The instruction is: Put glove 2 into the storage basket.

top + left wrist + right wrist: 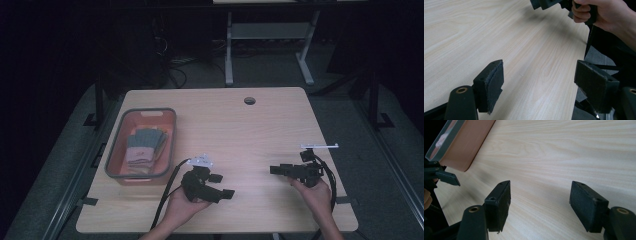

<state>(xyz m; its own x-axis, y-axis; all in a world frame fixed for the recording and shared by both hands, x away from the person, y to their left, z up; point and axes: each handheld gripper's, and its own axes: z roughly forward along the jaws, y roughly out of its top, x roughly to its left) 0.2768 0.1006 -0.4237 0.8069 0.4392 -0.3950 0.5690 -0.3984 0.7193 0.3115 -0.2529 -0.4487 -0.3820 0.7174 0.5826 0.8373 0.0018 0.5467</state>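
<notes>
My left gripper is held low over the front of the wooden table, pointing right. In the left gripper view my left gripper stands open, with bare wood between its pads. My right gripper points left toward it from the front right. In the right gripper view my right gripper is open too, with nothing between the jaws. The two grippers face each other, a short stretch of table apart. The right gripper and the hand holding it show at the top of the left gripper view.
A pinkish basket with a grey rim stands at the table's left and holds folded grey cloth. Its corner shows in the right gripper view. A round cable hole is near the far edge. A desk frame stands behind.
</notes>
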